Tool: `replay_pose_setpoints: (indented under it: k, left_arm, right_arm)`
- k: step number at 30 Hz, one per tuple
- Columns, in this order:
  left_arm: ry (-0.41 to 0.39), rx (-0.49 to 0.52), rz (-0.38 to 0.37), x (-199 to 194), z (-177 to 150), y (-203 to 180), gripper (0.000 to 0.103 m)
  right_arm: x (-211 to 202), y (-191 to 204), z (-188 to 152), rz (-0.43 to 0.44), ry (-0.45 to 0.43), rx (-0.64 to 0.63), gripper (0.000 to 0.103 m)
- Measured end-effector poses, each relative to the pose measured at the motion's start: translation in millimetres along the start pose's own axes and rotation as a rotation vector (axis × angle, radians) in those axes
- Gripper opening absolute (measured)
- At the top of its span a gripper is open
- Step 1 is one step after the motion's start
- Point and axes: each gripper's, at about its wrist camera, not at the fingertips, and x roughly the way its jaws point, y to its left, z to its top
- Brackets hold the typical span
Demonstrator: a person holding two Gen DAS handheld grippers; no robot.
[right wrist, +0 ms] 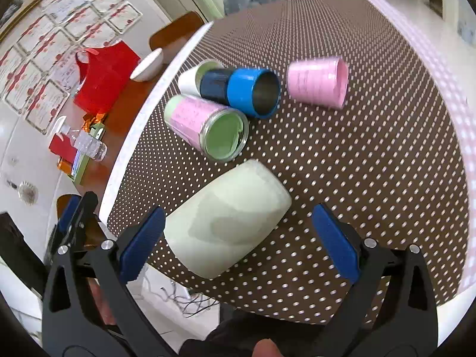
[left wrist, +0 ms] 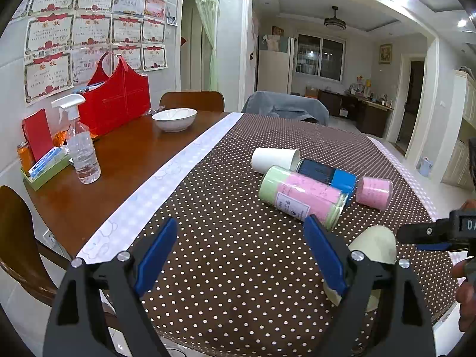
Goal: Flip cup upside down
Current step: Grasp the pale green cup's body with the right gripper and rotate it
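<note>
Pale-green cup (right wrist: 227, 218) betw. wide-open right gripper (right wrist: 238, 242) pads.

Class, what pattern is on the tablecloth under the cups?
Brown tablecloth with small white polka dots, clearest in the right wrist view.

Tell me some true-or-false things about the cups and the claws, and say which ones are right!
1. The pale green cup lies on its side between the fingers of the right claw. True.
2. The right claw is squeezing that cup. False: its jaws are wide open, not clamped on it.
3. The blue cup stands upright. False: it lies on its side.
4. The left claw holds nothing. True.
5. The white bowl sits on the dotted cloth. False: it sits on bare wood.
</note>
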Motion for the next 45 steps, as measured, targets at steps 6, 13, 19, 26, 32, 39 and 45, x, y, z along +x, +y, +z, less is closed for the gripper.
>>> replay_pose_setpoints:
  k: [6,13,19,26,32,39,45]
  left_arm:
    - [0.015,0.027,-0.011,9,-5,1,0.085]
    - [0.039,0.014,-0.03,19,-10,6,0.085]
    - [0.05,0.005,-0.049,23,-13,7,0.085]
    - [0.074,0.013,-0.054,29,-17,5,0.085]
    - [0.089,0.023,-0.054,30,-18,1,0.085]
    - [0.098,0.04,-0.054,29,-18,-8,0.085]
    - [0.102,0.062,-0.048,26,-15,-18,0.085]
  right_arm:
    - [16,-2,3,0.004,0.074,0.126,0.097]
    - [31,-3,10,0.004,0.15,0.276,0.097]
    - [51,-4,14,-0.022,0.229,0.391,0.097]
    - [69,3,25,-0.123,0.263,0.346,0.09]
    - [77,18,30,-0.168,0.29,0.213,0.08]
    - [73,28,27,-0.153,0.265,0.1,0.08]
    - [55,27,22,-0.124,0.209,0.028,0.078]
